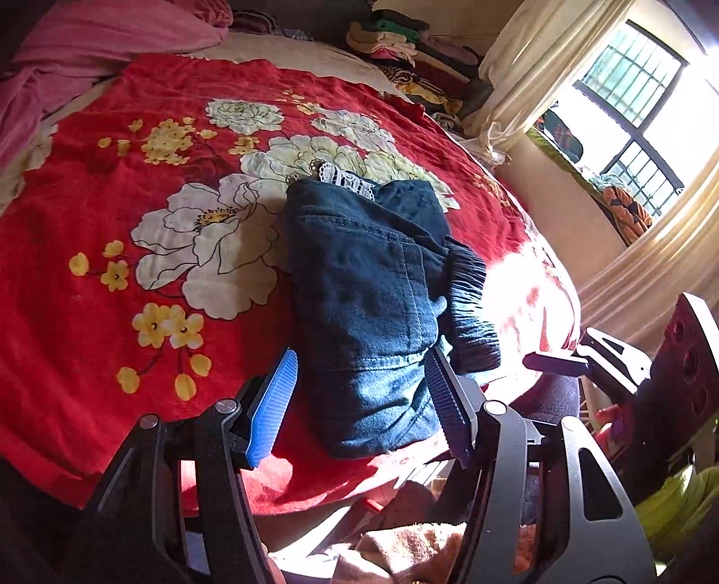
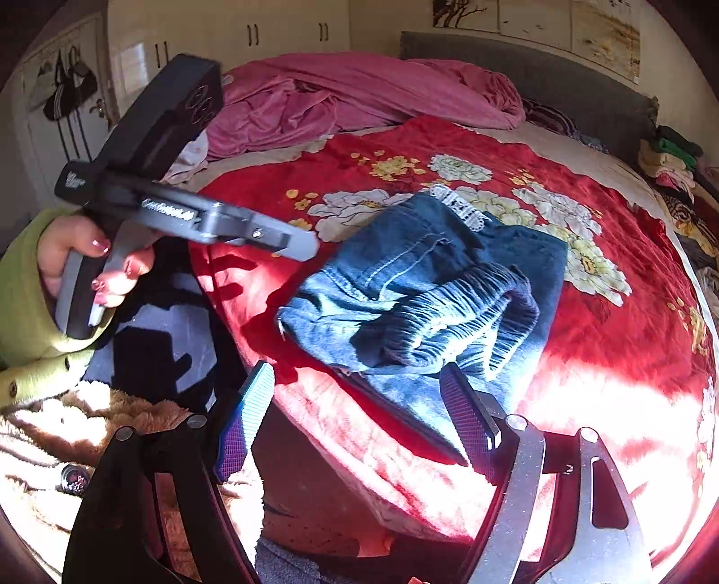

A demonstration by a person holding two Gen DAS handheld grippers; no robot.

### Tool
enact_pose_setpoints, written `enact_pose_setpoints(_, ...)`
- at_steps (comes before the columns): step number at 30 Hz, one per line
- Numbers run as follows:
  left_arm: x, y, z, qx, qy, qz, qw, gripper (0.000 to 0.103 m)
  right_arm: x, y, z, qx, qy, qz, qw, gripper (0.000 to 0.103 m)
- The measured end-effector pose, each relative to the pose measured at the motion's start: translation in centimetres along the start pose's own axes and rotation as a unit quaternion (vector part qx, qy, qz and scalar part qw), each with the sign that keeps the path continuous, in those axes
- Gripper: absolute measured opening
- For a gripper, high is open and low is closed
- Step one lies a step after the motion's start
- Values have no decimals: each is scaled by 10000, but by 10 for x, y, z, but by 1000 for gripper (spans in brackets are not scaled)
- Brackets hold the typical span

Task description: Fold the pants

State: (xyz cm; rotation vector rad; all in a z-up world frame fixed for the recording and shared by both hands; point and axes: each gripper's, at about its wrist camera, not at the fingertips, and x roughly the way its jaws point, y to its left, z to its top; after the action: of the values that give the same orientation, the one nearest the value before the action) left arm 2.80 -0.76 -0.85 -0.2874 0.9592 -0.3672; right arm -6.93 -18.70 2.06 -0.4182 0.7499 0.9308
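The folded dark blue denim pants [image 1: 368,278] lie as a compact bundle on the red flowered bedspread [image 1: 112,215], with the elastic waistband on top and white lace trim at the far end. My left gripper [image 1: 359,404] hovers over the bundle's near end. It is open, its blue pads to either side of the cloth and not pressing it. In the right wrist view, the pants [image 2: 427,287] lie near the bed's edge. My right gripper [image 2: 357,418] is open just in front of them with nothing clamped. The left gripper [image 2: 299,246], held in a hand, shows at the left.
A pink blanket [image 2: 359,94] is bunched at the head of the bed. Stacked clothes [image 1: 404,49] sit at the far side, beside cream curtains [image 1: 517,67] and a barred window [image 1: 638,103]. Wardrobe doors [image 2: 251,36] stand behind. Bright sunlight falls on the near bed edge [image 2: 584,404].
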Motion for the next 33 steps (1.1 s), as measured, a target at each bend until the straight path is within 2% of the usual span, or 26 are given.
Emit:
enact_pose_setpoints(1, 5, 3, 6, -11, 25, 43, 10000, 51, 5, 8, 1, -152, 18, 24, 9999, 73)
enact_pose_setpoints(3, 15, 4, 16, -3, 100, 99, 9999, 51, 20, 21, 3, -389, 174, -23, 9991, 62)
enact_pose_setpoints(5, 23, 3, 22, 46, 154, 84, 9998, 51, 32, 28, 4, -603, 247, -169, 9977, 59)
enact_pose_setpoints(7, 32, 2, 29, 112, 222, 159, 9996, 51, 40, 34, 6, -837, 231, -335, 9957, 53)
enact_pose_setpoints(13, 56, 12, 36, -39, 426, 272, 9987, 51, 63, 52, 15, -1786, 133, -767, 9808, 51)
enact_pose_setpoints(14, 58, 13, 35, -56, 437, 279, 9986, 51, 67, 53, 14, -1881, 170, -751, 9791, 43)
enact_pose_setpoints(15, 59, 13, 35, -75, 449, 286, 9986, 51, 72, 53, 14, -1926, 287, -684, 9785, 26)
enact_pose_setpoints(17, 60, 14, 35, -71, 458, 286, 9985, 51, 73, 55, 10, -2004, 391, -545, 9774, 19)
enact_pose_setpoints(19, 61, 14, 35, -73, 463, 286, 9985, 51, 67, 51, 10, -1863, 432, -381, 9808, 15)
enact_pose_setpoints(22, 64, 16, 35, -115, 440, 255, 9986, 51, 64, 47, 7, -1620, 425, -221, 9856, 14)
enact_pose_setpoints(24, 64, 16, 34, -145, 421, 242, 9987, 51, 73, 47, 3, -1570, 620, -244, 9853, 14)
enact_pose_setpoints(27, 63, 14, 34, -118, 403, 267, 9988, 51, 79, 39, 0, -1151, 716, -106, 9907, 15)
enact_pose_setpoints(33, 58, 7, 33, -23, 329, 325, 9989, 51, 46, 24, 10, -437, 353, 195, 9982, 17)
